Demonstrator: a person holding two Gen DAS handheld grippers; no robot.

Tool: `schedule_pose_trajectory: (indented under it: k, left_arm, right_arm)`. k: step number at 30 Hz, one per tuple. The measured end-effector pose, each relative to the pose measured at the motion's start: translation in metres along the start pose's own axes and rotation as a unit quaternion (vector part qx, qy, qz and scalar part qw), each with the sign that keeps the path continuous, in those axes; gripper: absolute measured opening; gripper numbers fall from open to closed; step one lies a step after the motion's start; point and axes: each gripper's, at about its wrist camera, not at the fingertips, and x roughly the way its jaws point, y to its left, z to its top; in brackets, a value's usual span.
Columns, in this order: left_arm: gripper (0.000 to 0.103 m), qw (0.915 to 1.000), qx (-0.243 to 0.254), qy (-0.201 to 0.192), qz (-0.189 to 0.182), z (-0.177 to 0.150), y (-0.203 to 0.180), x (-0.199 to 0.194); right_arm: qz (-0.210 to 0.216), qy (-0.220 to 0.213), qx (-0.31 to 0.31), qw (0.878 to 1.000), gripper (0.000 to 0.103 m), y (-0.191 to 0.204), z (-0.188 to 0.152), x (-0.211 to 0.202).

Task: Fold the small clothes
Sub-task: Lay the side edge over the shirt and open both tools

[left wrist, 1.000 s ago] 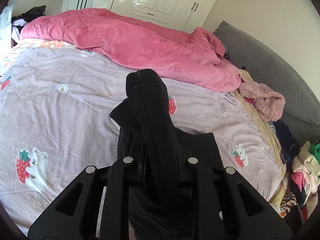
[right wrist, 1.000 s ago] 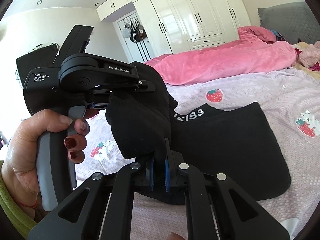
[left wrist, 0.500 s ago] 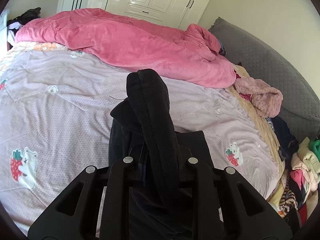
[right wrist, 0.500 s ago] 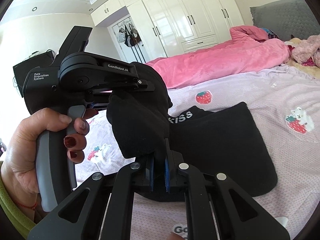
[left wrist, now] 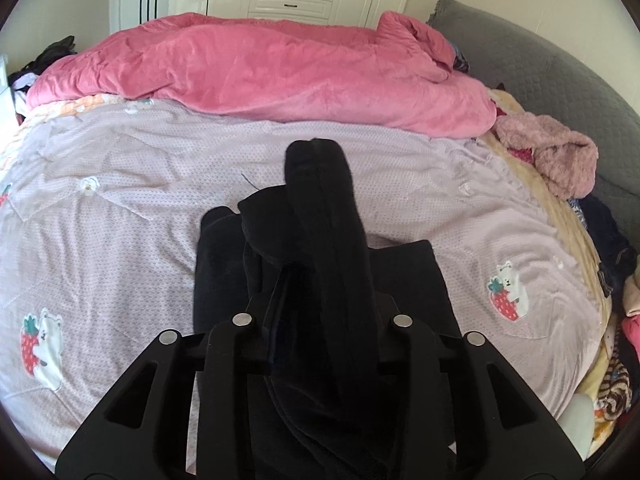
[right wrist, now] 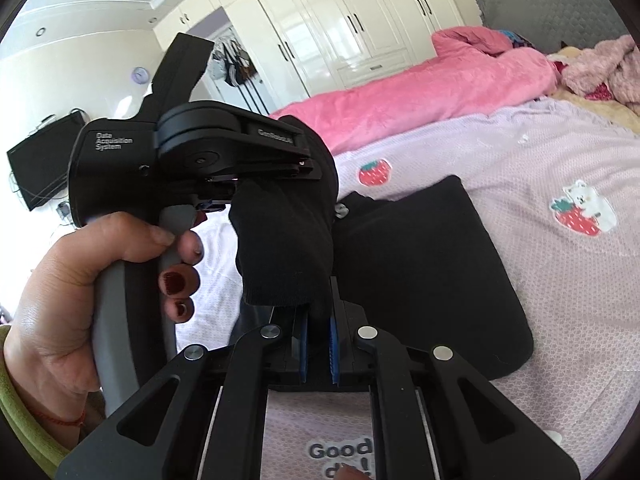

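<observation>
A small black garment (left wrist: 320, 248) hangs from both grippers over the lilac bedspread (left wrist: 120, 240); its lower part lies flat on the bed (right wrist: 420, 272). My left gripper (left wrist: 316, 320) is shut on a bunched edge of it, which stands up between the fingers. My right gripper (right wrist: 318, 344) is shut on the same garment, with a fold bulging above the blue pads (right wrist: 334, 354). In the right wrist view the left gripper body (right wrist: 192, 160) sits right beside it, held by a hand (right wrist: 80, 292).
A pink quilt (left wrist: 280, 68) lies across the far bed. A fluffy pink garment (left wrist: 556, 156) and a pile of clothes (left wrist: 616, 320) sit at the right edge. White wardrobes (right wrist: 352, 28) and a grey headboard (left wrist: 560, 64) stand behind.
Both grippers have stayed shut on the black garment and have drawn it back and lower toward the near side; the garment's flat part now lies more folded on the bed.
</observation>
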Motion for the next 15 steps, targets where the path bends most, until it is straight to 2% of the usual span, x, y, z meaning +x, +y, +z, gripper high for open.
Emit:
schedule_pose_trajectory:
  k: [8, 11, 13, 14, 15]
  left_arm:
    - [0.029, 0.9997, 0.002, 0.024, -0.005, -0.007, -0.012, 0.035]
    - [0.032, 0.9996, 0.003, 0.025, -0.009, -0.007, -0.017, 0.041]
    - [0.036, 0.9995, -0.003, 0.027, -0.017, -0.006, -0.017, 0.044]
    - [0.042, 0.9993, -0.006, 0.027, -0.025, -0.005, -0.017, 0.045]
    - [0.053, 0.9986, -0.013, 0.025, -0.044, -0.004, -0.017, 0.045]
  right_arm:
    - [-0.017, 0.040, 0.053, 0.998, 0.008, -0.027, -0.003, 0.014]
    - [-0.032, 0.042, 0.051, 0.997, 0.009, -0.027, -0.004, 0.015]
    - [-0.033, 0.042, 0.052, 0.997, 0.010, -0.027, -0.005, 0.015]
    - [-0.034, 0.043, 0.054, 0.997, 0.010, -0.027, -0.005, 0.015]
    - [-0.035, 0.043, 0.056, 0.997, 0.011, -0.028, -0.006, 0.015]
